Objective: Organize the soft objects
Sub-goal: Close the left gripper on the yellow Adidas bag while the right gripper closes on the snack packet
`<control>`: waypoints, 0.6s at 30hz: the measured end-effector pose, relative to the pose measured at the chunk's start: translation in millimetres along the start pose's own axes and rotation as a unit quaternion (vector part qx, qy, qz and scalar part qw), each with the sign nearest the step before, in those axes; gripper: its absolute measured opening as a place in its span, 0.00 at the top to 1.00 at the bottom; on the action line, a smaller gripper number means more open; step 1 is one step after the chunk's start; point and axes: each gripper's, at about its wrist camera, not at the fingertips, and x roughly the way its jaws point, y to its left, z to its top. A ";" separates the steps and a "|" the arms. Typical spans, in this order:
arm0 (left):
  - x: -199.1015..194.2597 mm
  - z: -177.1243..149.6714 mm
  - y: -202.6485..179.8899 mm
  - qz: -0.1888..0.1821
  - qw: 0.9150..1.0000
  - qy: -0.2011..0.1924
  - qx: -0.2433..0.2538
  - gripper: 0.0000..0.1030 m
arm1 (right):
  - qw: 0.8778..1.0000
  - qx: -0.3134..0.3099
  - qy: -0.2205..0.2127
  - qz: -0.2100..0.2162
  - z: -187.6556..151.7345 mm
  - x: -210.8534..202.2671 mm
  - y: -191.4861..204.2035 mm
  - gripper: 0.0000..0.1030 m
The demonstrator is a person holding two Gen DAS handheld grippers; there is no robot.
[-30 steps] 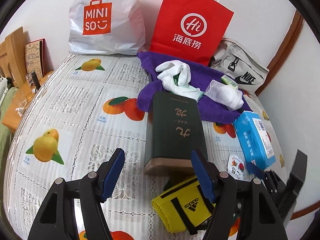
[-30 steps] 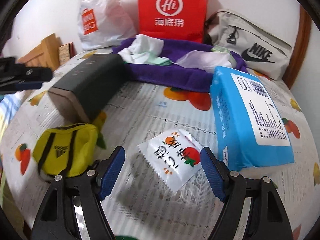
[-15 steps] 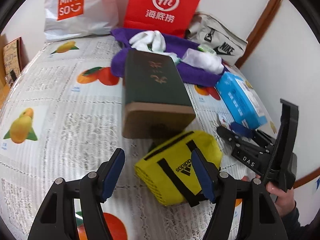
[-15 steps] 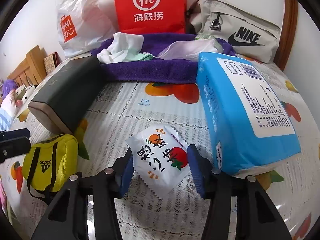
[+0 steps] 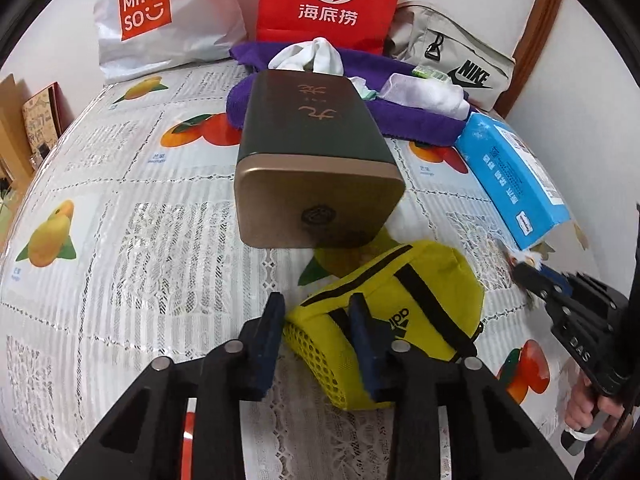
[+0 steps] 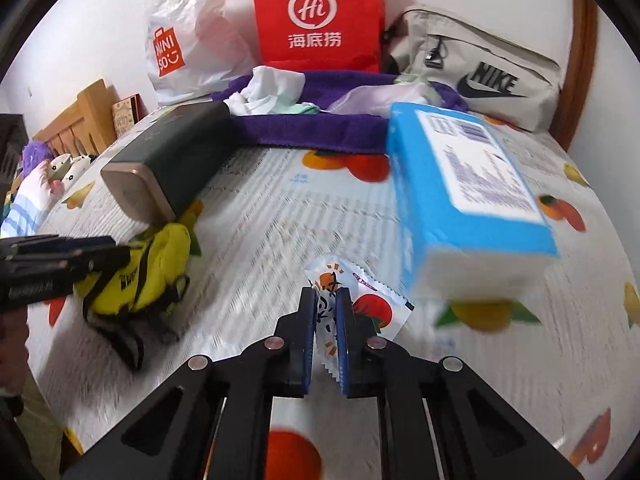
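My left gripper [image 5: 316, 332] sits low, pinching the yellow pouch's [image 5: 404, 312] near corner w/ tin [image 5: 316, 160] ahead — right gripper [image 6: 323, 328] level, clamped on the white sachet [image 6: 352, 300], blue pack [image 6: 468, 200] front-right.

Fruit-print bed cover [image 5: 120, 208] carries dark box [image 5: 312, 140], yellow pouch [image 5: 400, 312], blue tissue pack [image 6: 472, 200], purple towel [image 6: 320, 128].

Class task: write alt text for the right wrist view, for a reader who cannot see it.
The right hand-held gripper pinches a white snack packet on a fruit-print tablecloth. A blue tissue pack lies right of it, a yellow pouch left.
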 end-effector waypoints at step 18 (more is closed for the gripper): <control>-42.2 -7.1 -2.2 0.001 0.999 -0.029 -0.027 0.78 | 0.998 0.055 -0.033 -0.015 -21.2 -43.5 -50.2 0.92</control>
